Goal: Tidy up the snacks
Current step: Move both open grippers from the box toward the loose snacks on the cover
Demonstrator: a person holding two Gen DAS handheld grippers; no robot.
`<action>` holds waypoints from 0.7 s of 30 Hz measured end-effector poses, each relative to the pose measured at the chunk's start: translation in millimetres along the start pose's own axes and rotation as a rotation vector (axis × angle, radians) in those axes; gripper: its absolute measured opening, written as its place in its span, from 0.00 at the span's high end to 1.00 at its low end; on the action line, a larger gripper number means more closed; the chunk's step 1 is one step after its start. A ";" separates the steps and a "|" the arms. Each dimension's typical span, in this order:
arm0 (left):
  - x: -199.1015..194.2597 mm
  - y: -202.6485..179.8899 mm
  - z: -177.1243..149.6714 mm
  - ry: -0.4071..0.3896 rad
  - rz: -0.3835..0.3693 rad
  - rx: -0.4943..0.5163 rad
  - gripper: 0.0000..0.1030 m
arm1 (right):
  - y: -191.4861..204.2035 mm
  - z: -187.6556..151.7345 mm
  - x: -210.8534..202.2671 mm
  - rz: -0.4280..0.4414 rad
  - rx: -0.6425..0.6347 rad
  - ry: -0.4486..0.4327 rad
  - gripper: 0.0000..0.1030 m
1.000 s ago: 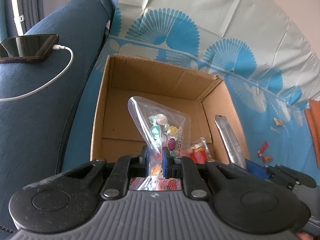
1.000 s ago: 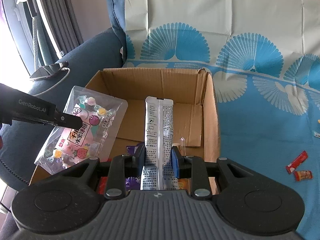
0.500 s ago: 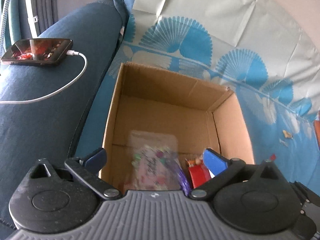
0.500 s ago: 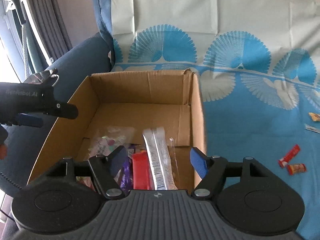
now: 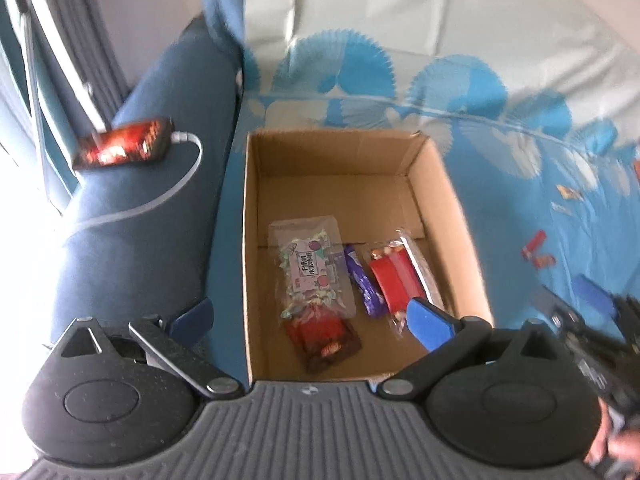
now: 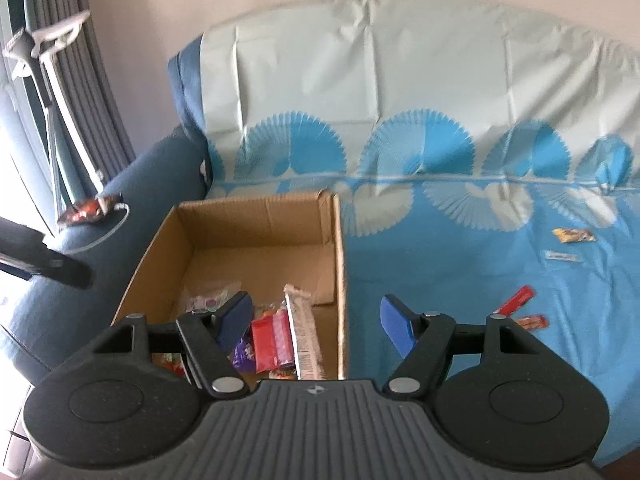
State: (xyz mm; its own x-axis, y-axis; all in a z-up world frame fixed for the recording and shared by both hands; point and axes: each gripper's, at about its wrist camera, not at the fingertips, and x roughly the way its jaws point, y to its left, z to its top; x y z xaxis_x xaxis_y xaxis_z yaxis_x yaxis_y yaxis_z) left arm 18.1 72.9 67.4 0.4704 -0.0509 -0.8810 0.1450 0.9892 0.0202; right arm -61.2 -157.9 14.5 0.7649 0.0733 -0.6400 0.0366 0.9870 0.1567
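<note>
The cardboard box (image 5: 440, 184) sat open on the blue patterned sheet (image 5: 520, 208) that covered the sofa seat, close against the dark blue armrest (image 5: 132, 220). On its floor lay the clear candy bag (image 5: 310, 268), flat and label up, with a dark red packet (image 5: 324, 336) just below it, a purple wrapper (image 5: 366, 284) beside it, then a red packet (image 5: 394, 280) and the long silver stick pack (image 6: 306, 336) along the right wall. A few small snacks (image 6: 520, 304) remained loose on the sheet well to the right of the box (two red ones together, a yellow one (image 6: 572, 235) farther back). The left gripper (image 5: 310, 316) hung over the box with its jaws spread wide and nothing between them, having just let go. The right gripper (image 6: 316, 316) was over the box's right wall, its jaws likewise just opened and bare. A phone (image 5: 124, 142) lay on the armrest with a white cable (image 5: 160, 200) plugged in.
</note>
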 end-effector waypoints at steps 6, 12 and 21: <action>-88.3 -23.9 -6.5 -0.073 0.002 0.056 0.00 | -12.0 6.1 -38.4 -0.044 0.009 -0.063 0.29; -137.1 -32.2 -6.7 -0.053 -0.001 0.012 0.00 | -20.7 8.6 -64.3 -0.071 -0.019 -0.102 0.29; -215.8 -35.4 -7.4 -0.234 -0.021 0.031 0.00 | -29.8 12.5 -82.4 -0.122 -0.048 -0.142 0.29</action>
State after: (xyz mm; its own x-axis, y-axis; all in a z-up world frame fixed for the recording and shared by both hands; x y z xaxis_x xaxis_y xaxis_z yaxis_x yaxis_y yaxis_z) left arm -95.1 49.9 253.3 0.6552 -0.1052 -0.7481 0.1815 0.9832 0.0206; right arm -117.3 -195.1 72.0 0.8396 -0.0650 -0.5393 0.1065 0.9933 0.0460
